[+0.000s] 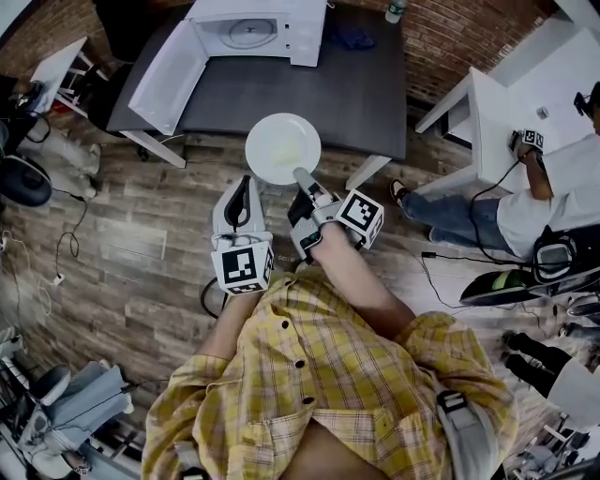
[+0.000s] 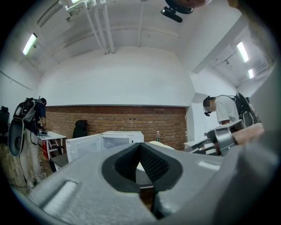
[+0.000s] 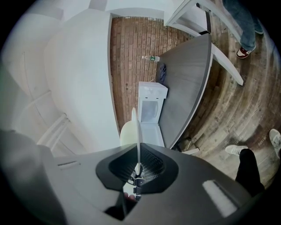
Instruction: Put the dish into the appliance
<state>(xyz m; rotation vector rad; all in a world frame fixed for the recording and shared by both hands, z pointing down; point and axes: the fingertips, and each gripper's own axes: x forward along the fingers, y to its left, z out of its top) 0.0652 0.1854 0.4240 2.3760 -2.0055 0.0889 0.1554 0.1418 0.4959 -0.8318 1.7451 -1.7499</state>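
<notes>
Right gripper point(image 1: 303, 178) jaws on dish point(image 1: 282, 147) rim

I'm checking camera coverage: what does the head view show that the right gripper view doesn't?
Only the head view: the left gripper and the person's yellow plaid shirt. Only the right gripper view: ribbed pads pressed on the rim of the white plate, seen edge-on, and the white wall. Both: that plate, the right gripper holding it, the open microwave and the dark table.

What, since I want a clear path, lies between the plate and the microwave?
Only bare dark tabletop lies between the plate, held by the right gripper, and the open microwave; the head view shows it.
</notes>
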